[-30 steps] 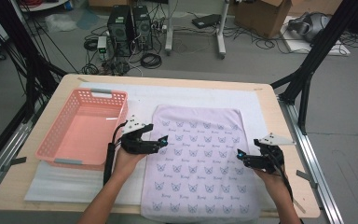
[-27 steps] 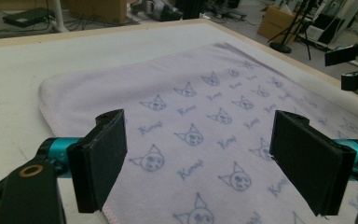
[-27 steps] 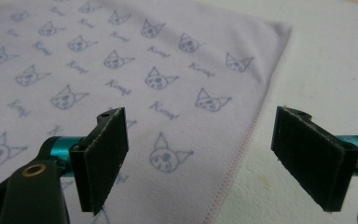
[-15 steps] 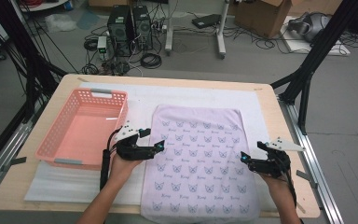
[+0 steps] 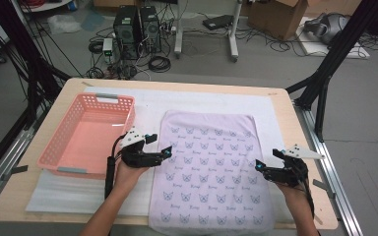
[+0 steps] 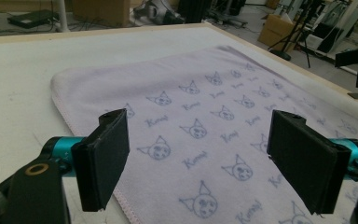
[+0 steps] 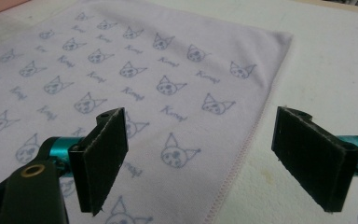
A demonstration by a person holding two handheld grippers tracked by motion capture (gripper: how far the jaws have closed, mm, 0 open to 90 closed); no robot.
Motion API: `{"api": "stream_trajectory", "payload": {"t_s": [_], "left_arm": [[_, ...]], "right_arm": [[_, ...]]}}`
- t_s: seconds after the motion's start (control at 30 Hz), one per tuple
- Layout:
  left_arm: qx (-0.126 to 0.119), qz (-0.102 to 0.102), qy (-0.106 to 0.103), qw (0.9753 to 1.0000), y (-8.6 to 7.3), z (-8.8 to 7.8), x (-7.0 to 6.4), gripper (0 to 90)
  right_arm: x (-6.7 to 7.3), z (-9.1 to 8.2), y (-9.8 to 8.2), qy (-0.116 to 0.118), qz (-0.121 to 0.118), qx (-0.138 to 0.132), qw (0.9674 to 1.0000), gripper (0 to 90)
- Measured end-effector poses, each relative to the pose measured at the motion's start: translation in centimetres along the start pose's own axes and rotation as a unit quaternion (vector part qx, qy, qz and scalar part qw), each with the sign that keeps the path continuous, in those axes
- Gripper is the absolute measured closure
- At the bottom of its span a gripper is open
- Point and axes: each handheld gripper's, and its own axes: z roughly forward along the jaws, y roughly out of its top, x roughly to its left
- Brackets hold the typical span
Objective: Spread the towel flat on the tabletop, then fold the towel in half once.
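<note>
A: What did we have, left to right?

B: Pink basket (image 5: 86, 135) at 9 o'clock on the white mat (image 5: 211, 101). Our left gripper (image 5: 158, 146) sat just beside it, jaws wide apart, gripping nothing, over the left hem of the lilac towel (image 5: 210, 167).

A: Towel position?

B: Flat at table centre, near edge hanging at 6 o'clock. Our right gripper (image 5: 267, 161) was at 3 o'clock over the right hem, jaws spread wide, empty.
</note>
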Motion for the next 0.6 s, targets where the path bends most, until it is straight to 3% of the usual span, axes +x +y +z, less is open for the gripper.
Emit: {"api": "stream_trajectory", "payload": {"t_s": [0.43, 0.6], "left_arm": [[0.023, -0.011, 0.016, 0.9995, -0.15, 0.25, 0.54, 21.8], [0.023, -0.016, 0.010, 0.9996, -0.14, 0.26, 0.49, 22.2]], "right_arm": [[-0.31, 0.76, -0.37, -0.001, 0.007, 0.017, 0.9998, 17.5], [-0.63, 0.64, -0.44, -0.009, 0.016, 0.019, 0.9997, 17.7]]}}
